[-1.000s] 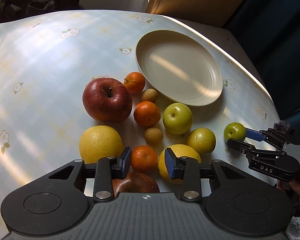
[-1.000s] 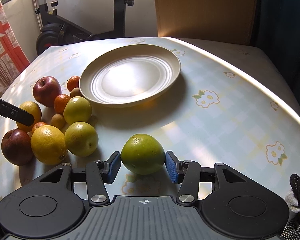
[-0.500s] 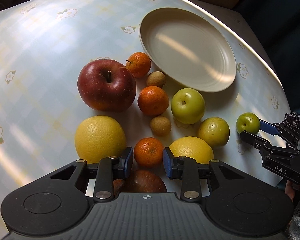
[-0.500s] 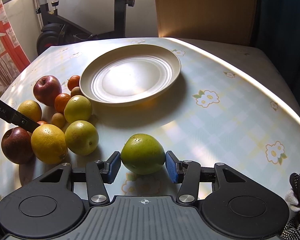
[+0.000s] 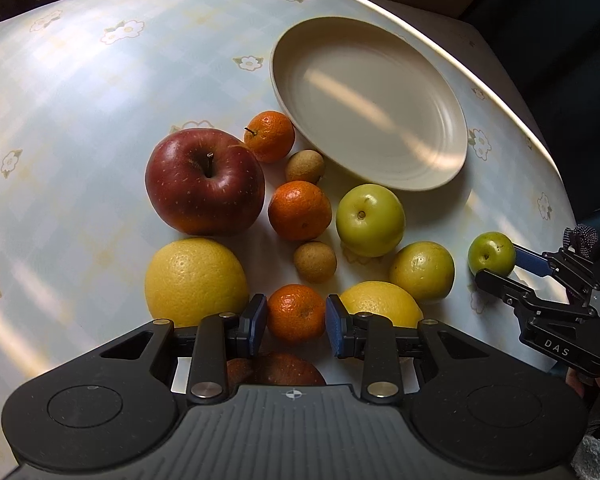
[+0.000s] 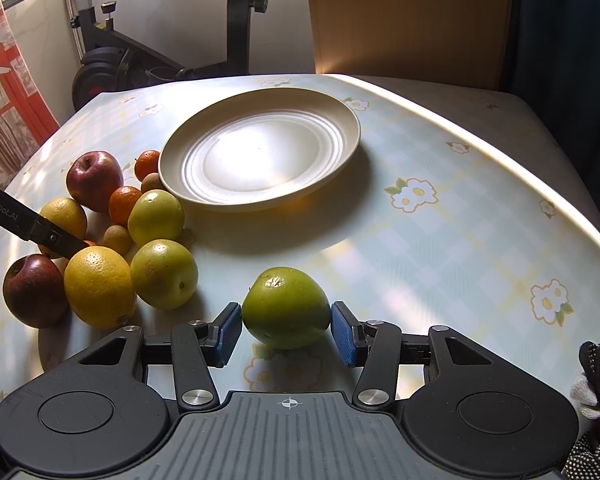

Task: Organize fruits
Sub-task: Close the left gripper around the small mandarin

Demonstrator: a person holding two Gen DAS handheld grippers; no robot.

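A cream plate (image 5: 370,100) (image 6: 260,148) lies empty on the flowered tablecloth. Left of it lies a cluster of fruit: a big red apple (image 5: 205,181), several mandarins, two small brown fruits, a green apple (image 5: 370,219), yellow citrus fruits and a second red apple (image 6: 34,290). My left gripper (image 5: 296,322) is open, its pads on either side of a small mandarin (image 5: 296,313) with slight gaps. My right gripper (image 6: 286,330) is open around a green fruit (image 6: 286,312) (image 5: 491,253) resting on the table, with pads close to its sides.
The table edge runs along the right, with a wooden chair back (image 6: 408,16) beyond the far side. An exercise bike (image 6: 112,52) stands past the far left corner. A bare stretch of cloth (image 6: 440,232) lies right of the plate.
My left gripper has moved forward over the cluster, and the small mandarin now sits between its pads. The right gripper and its green fruit have stayed put.
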